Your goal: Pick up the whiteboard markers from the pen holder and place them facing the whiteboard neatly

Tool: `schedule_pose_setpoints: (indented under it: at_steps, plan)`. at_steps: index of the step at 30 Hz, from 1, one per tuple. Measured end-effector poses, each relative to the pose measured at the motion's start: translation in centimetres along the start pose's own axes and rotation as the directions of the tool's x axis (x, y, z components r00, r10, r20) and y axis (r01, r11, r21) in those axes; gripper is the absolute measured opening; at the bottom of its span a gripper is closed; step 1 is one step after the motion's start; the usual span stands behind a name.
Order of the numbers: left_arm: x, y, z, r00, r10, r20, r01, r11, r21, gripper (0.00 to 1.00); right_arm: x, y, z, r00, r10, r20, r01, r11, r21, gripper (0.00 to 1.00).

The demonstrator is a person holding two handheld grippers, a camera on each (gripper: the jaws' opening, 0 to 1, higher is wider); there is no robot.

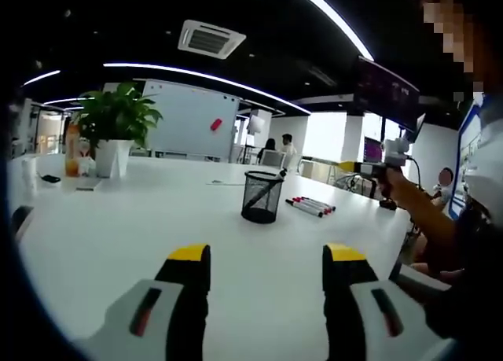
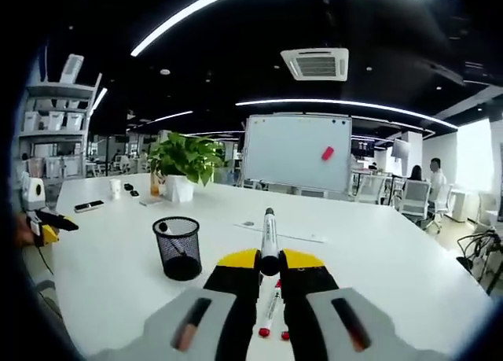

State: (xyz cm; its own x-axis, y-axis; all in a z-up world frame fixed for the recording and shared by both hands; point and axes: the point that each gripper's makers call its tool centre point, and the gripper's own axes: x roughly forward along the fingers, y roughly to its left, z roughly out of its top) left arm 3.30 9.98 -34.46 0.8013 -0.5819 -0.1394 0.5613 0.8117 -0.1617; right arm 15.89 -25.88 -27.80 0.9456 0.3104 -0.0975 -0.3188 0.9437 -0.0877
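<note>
No text, label, brand, number or sign can be read in either view. The whiteboard [image 2: 296, 152] at the far side of the room is blank apart from a small red object stuck to it, which carries no legible writing. The markers [image 1: 311, 207] lying on the bench [image 1: 141, 227] and the marker [image 2: 269, 239] clamped in the right tool [image 2: 269, 259] are too small and blurred for any print on their barrels to be made out.
</note>
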Motion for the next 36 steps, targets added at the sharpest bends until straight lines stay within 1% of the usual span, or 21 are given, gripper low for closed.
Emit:
schedule_pose_setpoints:
  at_steps: [4,8,11,16,22,26,30,34,36]
  plan:
    - [0.0,-0.3,0.5,1.000,-0.003,0.017,0.003,1.000,0.003,0.58,-0.3,-1.3,-0.4,1.000,-0.023,-0.004,0.023,0.999,0.025,0.13]
    - [-0.1,-0.1,0.5,1.000,0.004,0.014,-0.004,1.000,0.004,0.58,-0.5,-2.3,-0.5,0.999,-0.047,-0.005,0.047,0.999,0.021,0.13]
    - [-0.1,0.0,0.4,1.000,0.005,0.013,-0.005,1.000,0.001,0.58,-0.5,-3.1,-0.7,0.998,-0.066,-0.019,0.066,0.998,0.009,0.13]
    - [-0.2,0.1,0.2,1.000,0.004,0.010,-0.004,1.000,-0.001,0.58,-0.6,-3.7,-1.1,0.996,-0.083,-0.024,0.083,0.996,0.011,0.13]
    - [-0.3,0.2,0.2,1.000,0.008,0.012,-0.008,1.000,-0.002,0.58,-0.6,-4.7,-2.0,0.993,-0.113,-0.041,0.114,0.993,0.018,0.13]
    - [-0.2,0.2,0.0,1.000,0.011,0.007,-0.011,1.000,-0.004,0.58,-0.8,-5.5,-2.4,0.990,-0.132,-0.040,0.134,0.990,0.043,0.13]
    - [-0.2,0.1,0.1,1.000,0.009,0.008,-0.009,1.000,-0.003,0.58,-0.6,-6.1,-2.9,0.989,-0.141,-0.050,0.144,0.988,0.048,0.13]
    - [-0.2,0.2,0.0,1.000,0.010,0.006,-0.010,1.000,-0.003,0.58,-0.3,-6.6,-4.2,0.985,-0.154,-0.081,0.157,0.987,0.030,0.13]
    - [-0.1,0.1,0.0,1.000,0.008,0.004,-0.008,1.000,-0.003,0.58,-0.3,-6.8,-5.0,0.983,-0.156,-0.099,0.162,0.986,0.049,0.13]
